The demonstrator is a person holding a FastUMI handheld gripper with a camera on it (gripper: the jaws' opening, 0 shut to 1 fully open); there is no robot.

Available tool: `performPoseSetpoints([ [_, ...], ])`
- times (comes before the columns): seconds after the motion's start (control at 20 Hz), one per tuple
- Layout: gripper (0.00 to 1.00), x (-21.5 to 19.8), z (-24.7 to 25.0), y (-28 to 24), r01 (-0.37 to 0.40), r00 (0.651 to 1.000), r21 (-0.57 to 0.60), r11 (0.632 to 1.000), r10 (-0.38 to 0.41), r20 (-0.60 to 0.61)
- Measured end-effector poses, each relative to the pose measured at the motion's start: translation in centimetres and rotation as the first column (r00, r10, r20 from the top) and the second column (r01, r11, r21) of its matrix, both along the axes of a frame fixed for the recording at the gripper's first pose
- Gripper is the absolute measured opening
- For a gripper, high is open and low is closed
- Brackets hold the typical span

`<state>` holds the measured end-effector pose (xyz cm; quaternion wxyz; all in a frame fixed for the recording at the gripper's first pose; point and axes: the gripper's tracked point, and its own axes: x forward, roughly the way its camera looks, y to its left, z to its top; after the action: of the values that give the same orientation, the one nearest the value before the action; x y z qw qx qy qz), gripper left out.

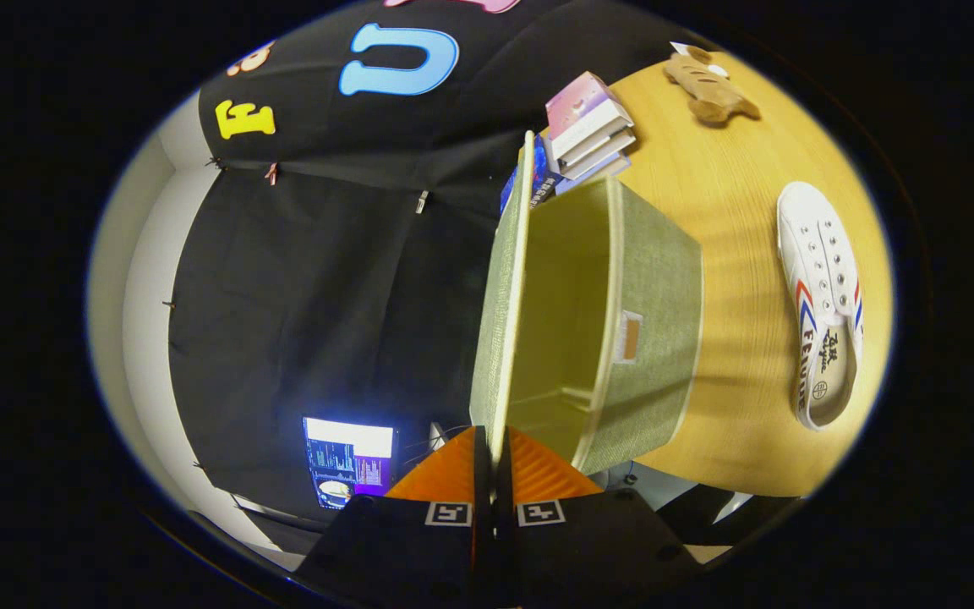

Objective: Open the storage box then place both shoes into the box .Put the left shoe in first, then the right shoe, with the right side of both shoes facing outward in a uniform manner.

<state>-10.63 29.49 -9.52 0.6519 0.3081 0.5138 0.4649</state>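
Observation:
The view is rolled sideways, with the wooden table (732, 220) to the right. A green fabric storage box (652, 330) stands open, its pale inside bare. Its lid (500, 304) is raised edge-on, running straight ahead from my fingers. My gripper (491, 457) is shut on the lid's near edge, with an orange finger (445, 478) pressing on each side. One white canvas shoe (825, 304) with red and blue stripes lies on the table beyond the box, apart from it.
A stack of books (588, 127) sits against the far end of the box. A brown plush toy (711, 85) lies further off on the table. A lit screen (350, 461) glows off the table, beside my fingers.

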Motion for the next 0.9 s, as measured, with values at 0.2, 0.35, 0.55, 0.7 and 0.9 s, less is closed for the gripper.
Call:
performPoseSetpoints([
  [0.2, 0.05, -0.5, 3.2, 2.9, -0.012, 1.000, -0.015, 1.000, 0.012, -0.005],
  [0.35, 0.05, -1.4, 5.7, 5.7, -0.032, 0.999, -0.012, 0.999, 0.033, 0.029],
  [0.55, 0.05, -2.6, 9.0, 10.3, -0.036, 0.999, 0.004, 0.999, 0.036, 0.007],
  [0.7, 0.05, -3.9, 9.8, 14.0, -0.068, 0.996, -0.010, 0.998, 0.069, 0.052],
  [0.9, 0.05, -4.6, 9.7, 18.4, -0.075, 0.994, -0.022, 0.997, 0.076, 0.074],
])
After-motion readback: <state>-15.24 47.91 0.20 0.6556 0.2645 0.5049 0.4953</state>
